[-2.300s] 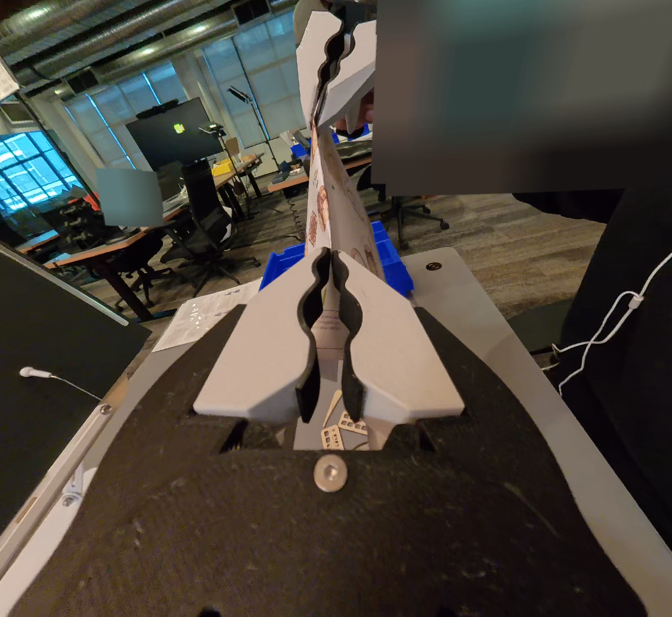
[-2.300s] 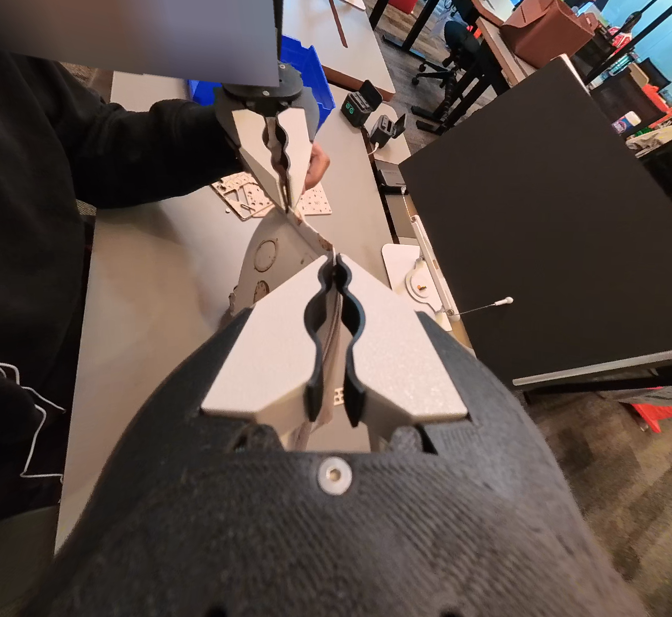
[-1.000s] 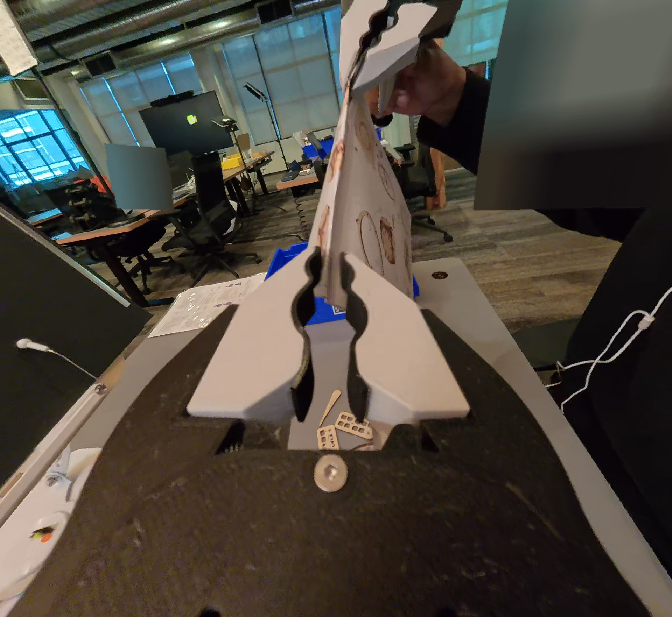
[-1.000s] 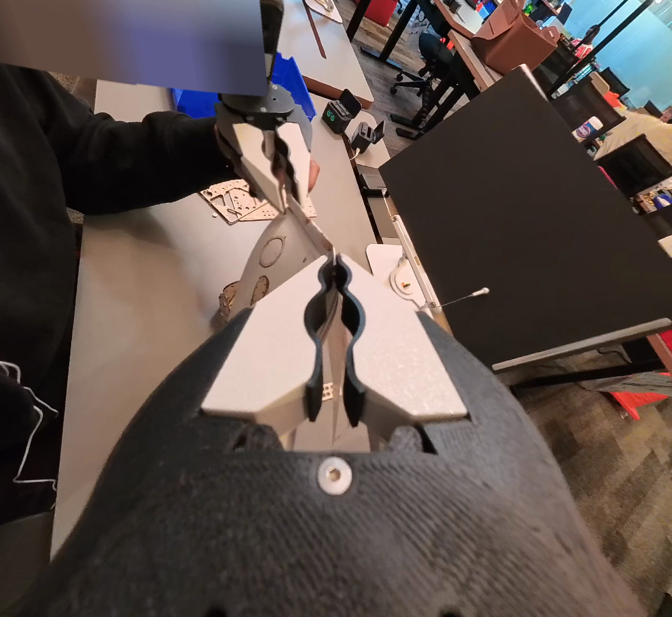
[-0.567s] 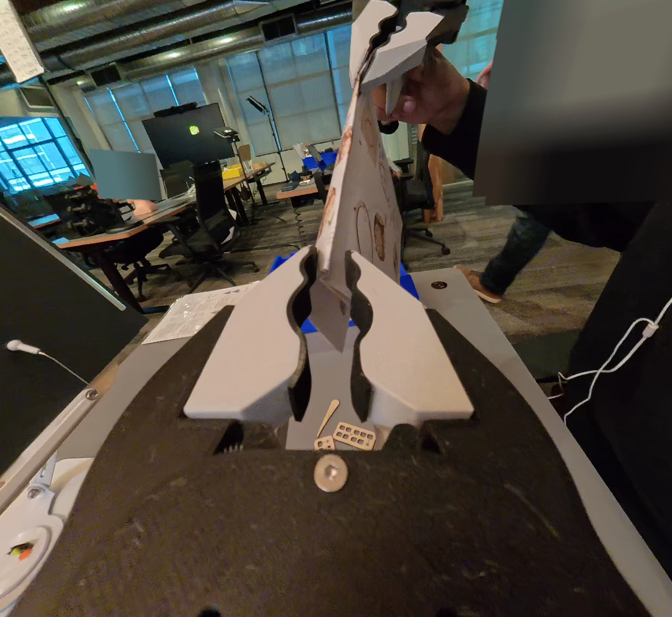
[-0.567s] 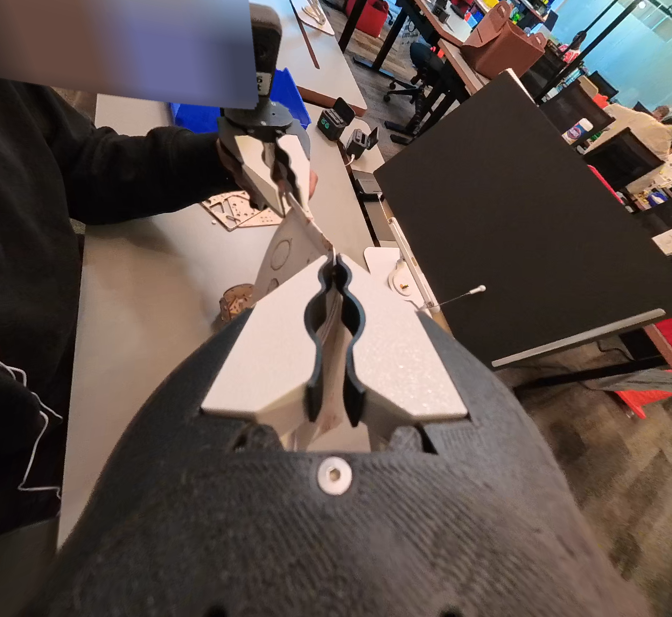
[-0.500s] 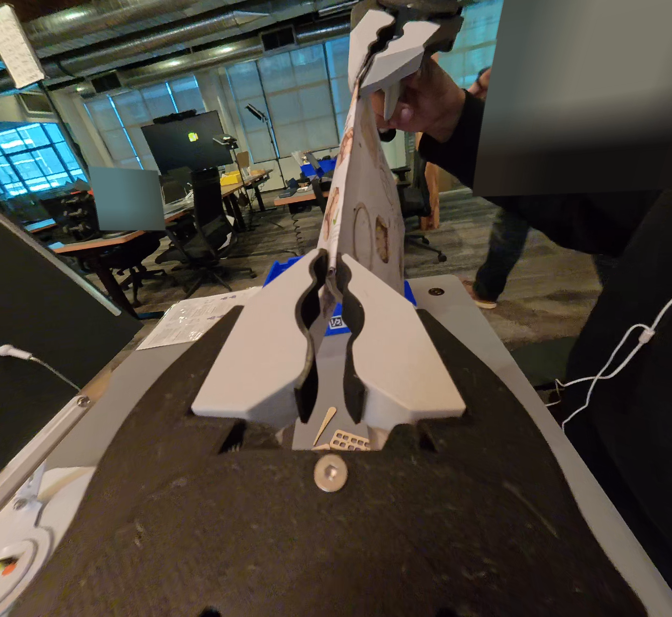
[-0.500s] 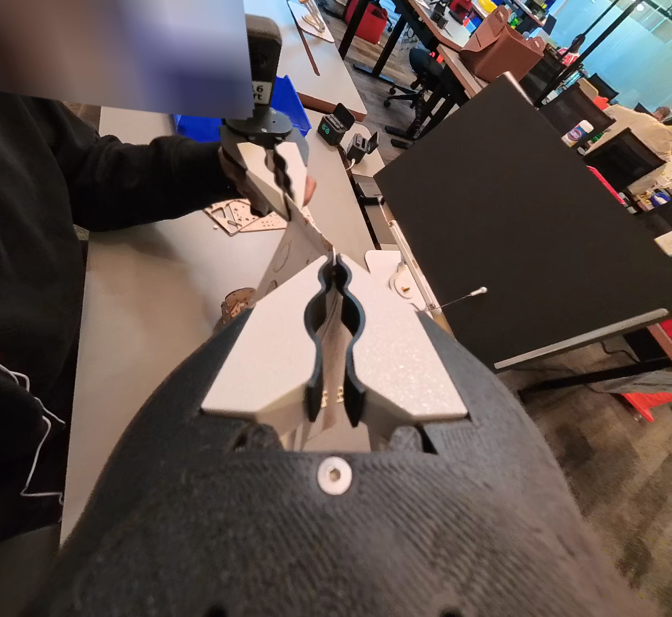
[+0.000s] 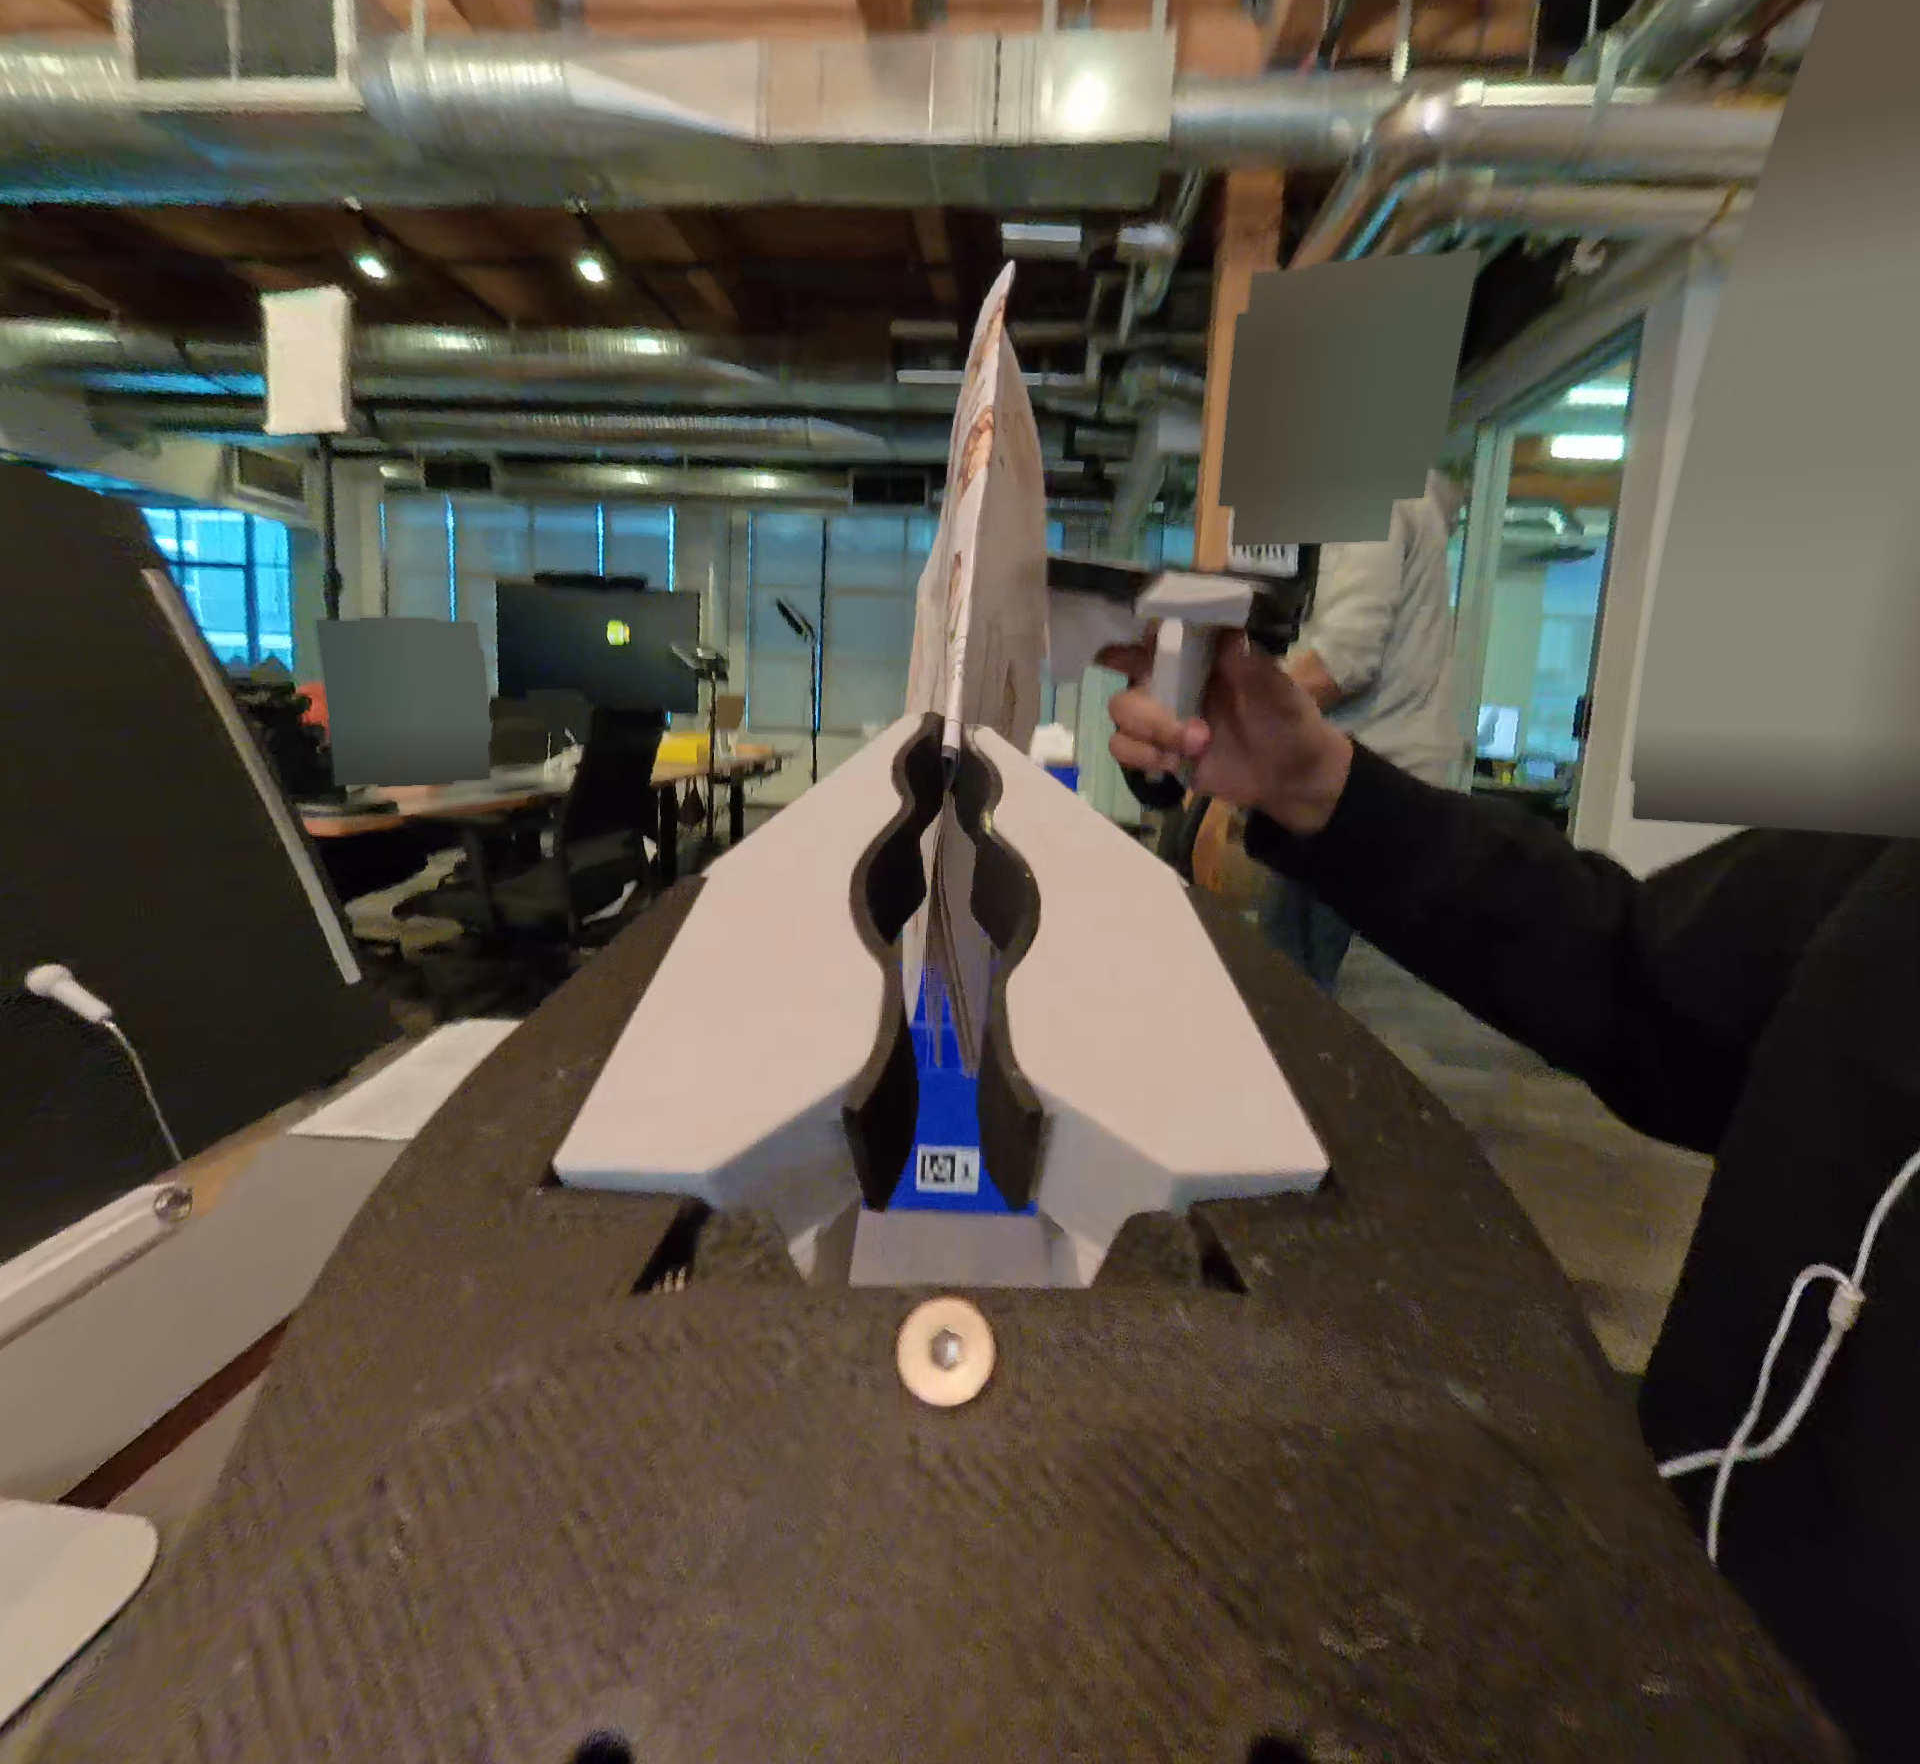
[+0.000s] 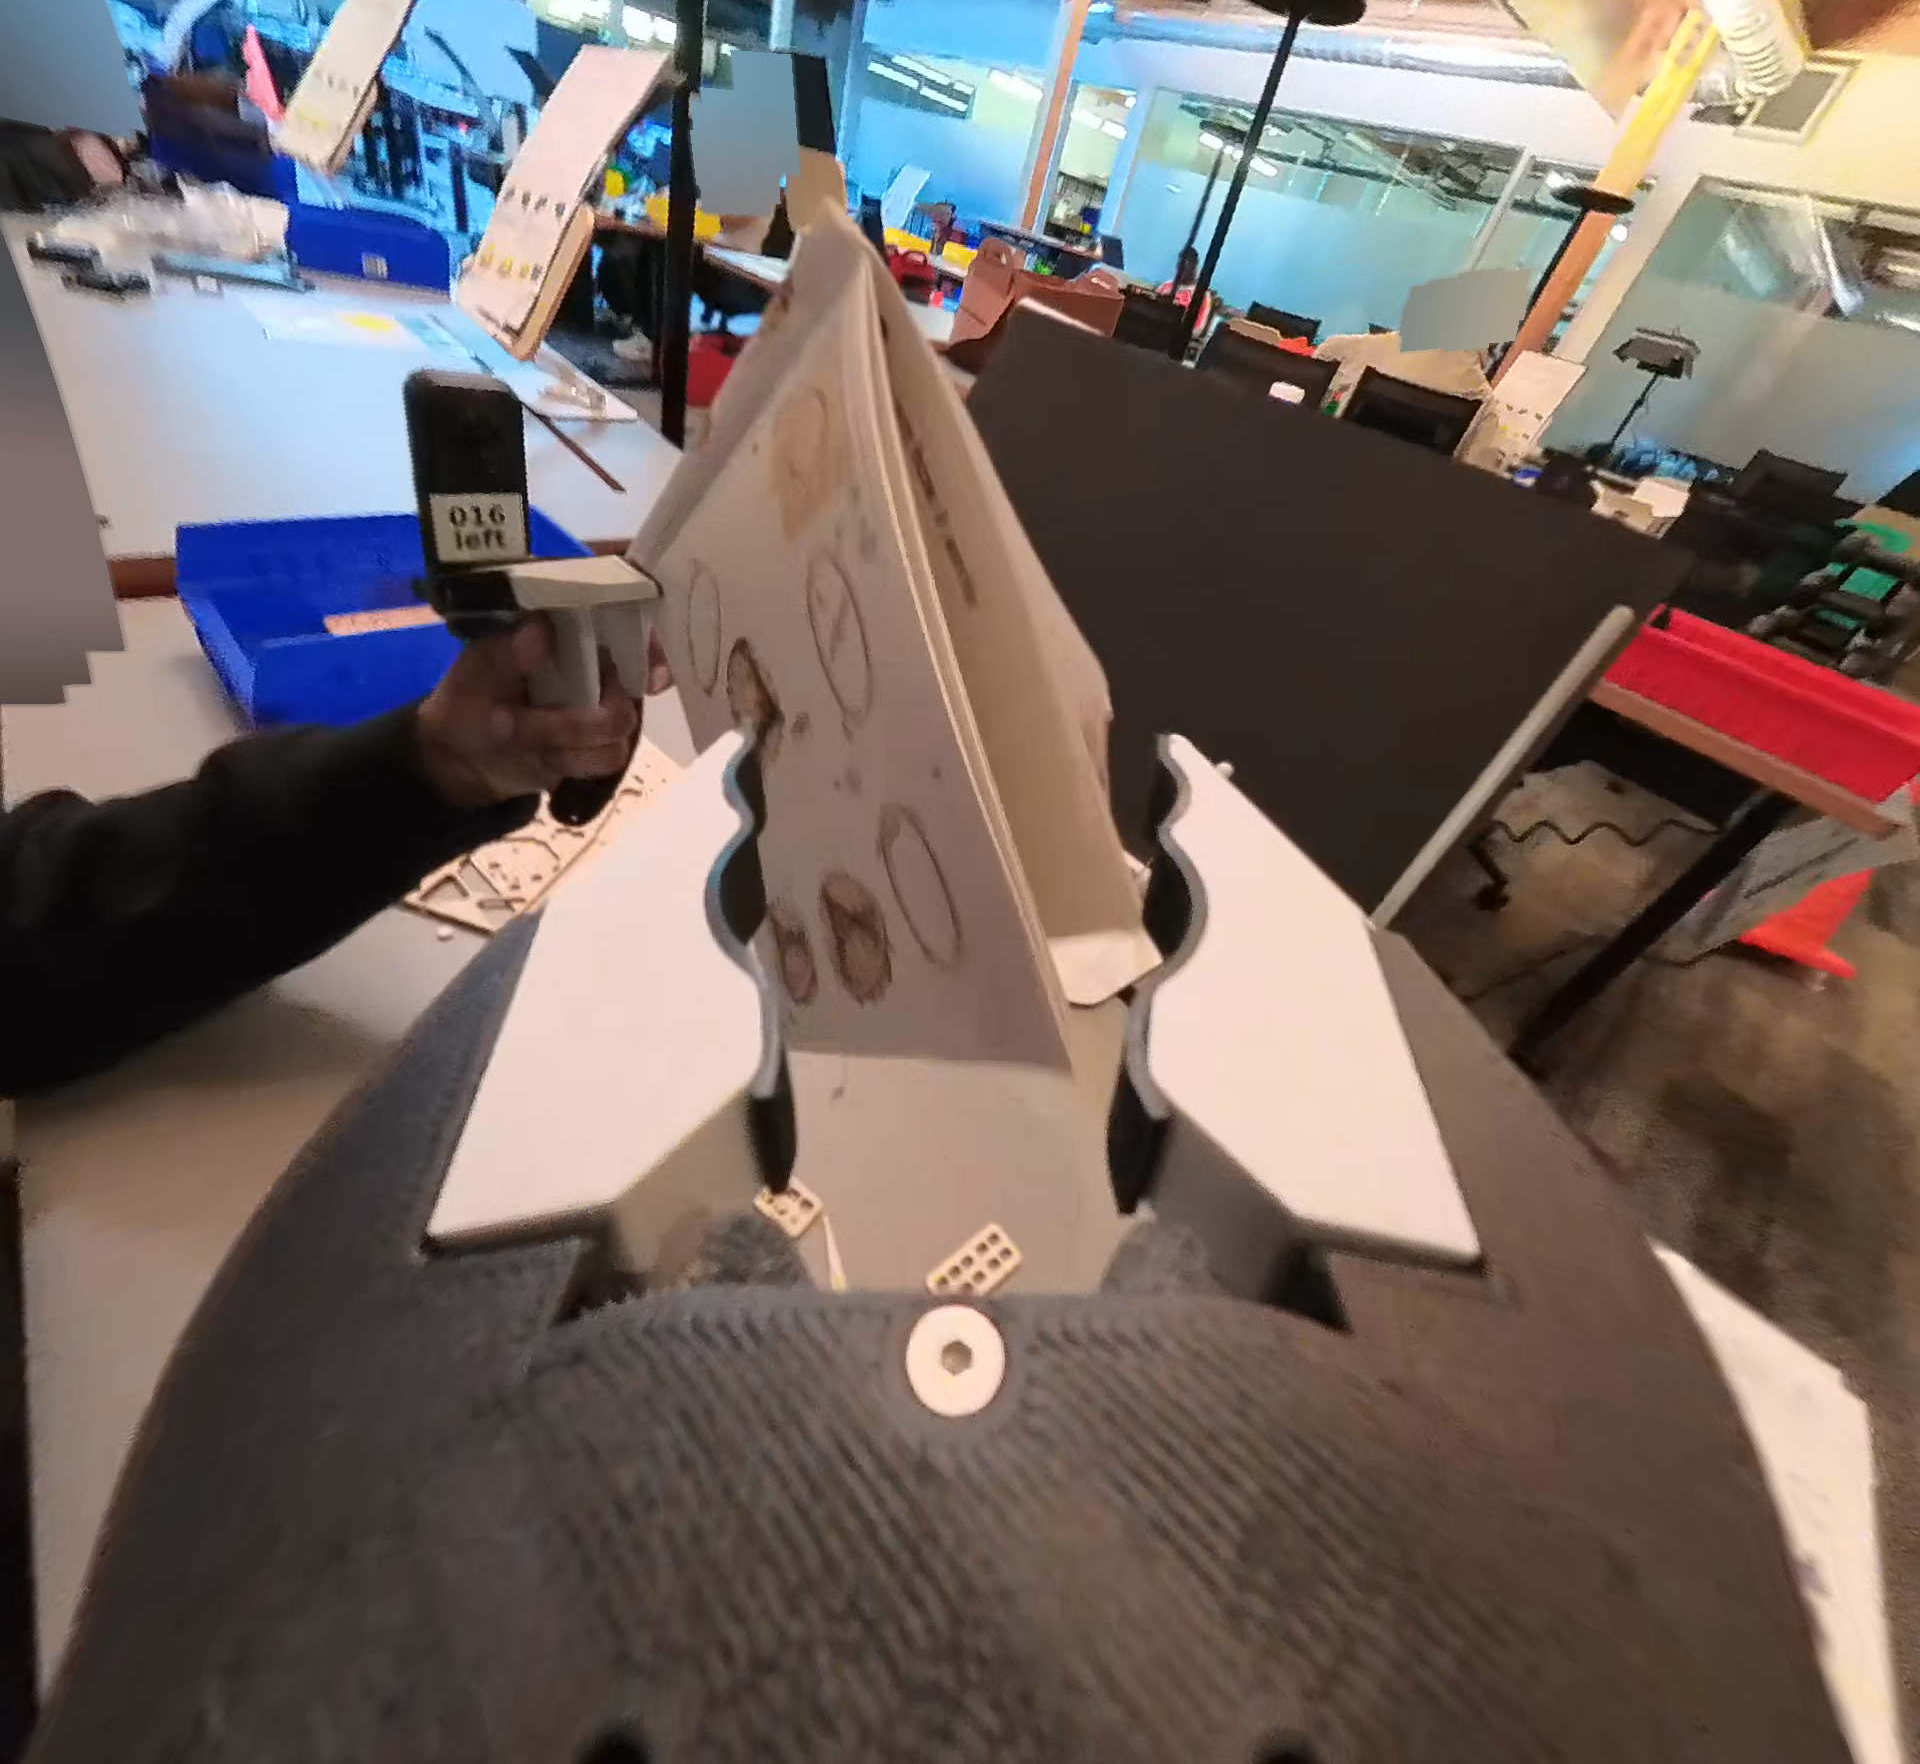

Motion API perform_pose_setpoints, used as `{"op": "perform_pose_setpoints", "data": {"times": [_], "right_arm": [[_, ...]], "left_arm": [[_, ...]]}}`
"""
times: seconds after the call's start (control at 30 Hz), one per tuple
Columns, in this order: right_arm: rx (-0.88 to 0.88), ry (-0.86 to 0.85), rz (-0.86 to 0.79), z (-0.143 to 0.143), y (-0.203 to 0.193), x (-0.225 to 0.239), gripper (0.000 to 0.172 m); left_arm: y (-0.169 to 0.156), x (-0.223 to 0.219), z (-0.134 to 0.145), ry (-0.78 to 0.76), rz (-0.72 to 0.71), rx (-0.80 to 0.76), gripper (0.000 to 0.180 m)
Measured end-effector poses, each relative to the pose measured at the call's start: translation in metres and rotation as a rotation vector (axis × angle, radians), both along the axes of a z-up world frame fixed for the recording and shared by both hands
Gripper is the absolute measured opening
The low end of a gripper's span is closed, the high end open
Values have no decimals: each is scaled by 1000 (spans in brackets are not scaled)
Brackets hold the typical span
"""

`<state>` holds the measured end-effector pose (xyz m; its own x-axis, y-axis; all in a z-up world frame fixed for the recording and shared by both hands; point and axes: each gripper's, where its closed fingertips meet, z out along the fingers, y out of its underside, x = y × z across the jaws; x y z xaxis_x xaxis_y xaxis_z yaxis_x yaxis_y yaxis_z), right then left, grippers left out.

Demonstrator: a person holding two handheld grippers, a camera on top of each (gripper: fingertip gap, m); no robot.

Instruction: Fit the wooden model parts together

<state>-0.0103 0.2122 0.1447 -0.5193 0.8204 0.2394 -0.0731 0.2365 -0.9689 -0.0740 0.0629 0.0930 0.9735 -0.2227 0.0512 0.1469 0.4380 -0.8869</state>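
A white booklet (image 9: pixel 987 519) with brown drawings stands upright and edge-on in the left wrist view. My left gripper (image 9: pixel 951 738) is shut on its lower edge and holds it up alone. In the right wrist view the booklet (image 10: pixel 862 727) hangs fanned between my right gripper's fingers. My right gripper (image 10: pixel 951 758) is wide open, and its pads stand clear of the pages on both sides. The left gripper (image 10: pixel 634 587) shows there pinching the booklet's left edge. The right gripper (image 9: pixel 1184 613) shows side-on in a hand beside the booklet in the left wrist view.
A blue bin (image 10: pixel 301 613) stands on the grey table (image 10: pixel 208 935) behind the left hand. Cut-out wooden sheets (image 10: pixel 499 873) lie below that hand, and small wooden pieces (image 10: pixel 971 1257) lie under my right gripper. A black panel (image 10: pixel 1299 623) stands at the right. The gap from one gripper's tips to the other's is roughly 20 cm.
My right gripper has opened and let go of the booklet. My left gripper closed on the booklet's edge after a brief loosening and now holds it alone. Both views have tilted upward.
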Motion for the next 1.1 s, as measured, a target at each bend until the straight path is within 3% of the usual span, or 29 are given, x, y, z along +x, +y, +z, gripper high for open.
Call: {"op": "perform_pose_setpoints", "data": {"times": [0.17, 0.37, 0.6, 0.73, 0.87, 0.97, 1.1], "right_arm": [[-106, -41, -5, -21, 2, -3, 73], [-110, -2, 27, -26, -21, -9, 66], [45, 180, 35, -11, -42, 3, 17], [253, 300, 62, -25, -81, 12, 21], [354, 377, 29, -35, -106, 9, 27], [346, 341, 31, -40, -116, 3, 32], [397, 267, 23, -58, -123, -9, 52]], "left_arm": [[-23, -28, 3, -106, -22, 159, 0], [-29, -33, -1, -96, -6, 173, 0], [-32, -50, -2, -66, 121, 169, 0], [-31, -56, -3, -79, 158, 197, 0], [-34, -56, -2, -109, 108, 254, 0], [-41, -57, 2, -148, 55, 314, 0], [-50, -60, 5, -236, -58, 383, 0]]}}
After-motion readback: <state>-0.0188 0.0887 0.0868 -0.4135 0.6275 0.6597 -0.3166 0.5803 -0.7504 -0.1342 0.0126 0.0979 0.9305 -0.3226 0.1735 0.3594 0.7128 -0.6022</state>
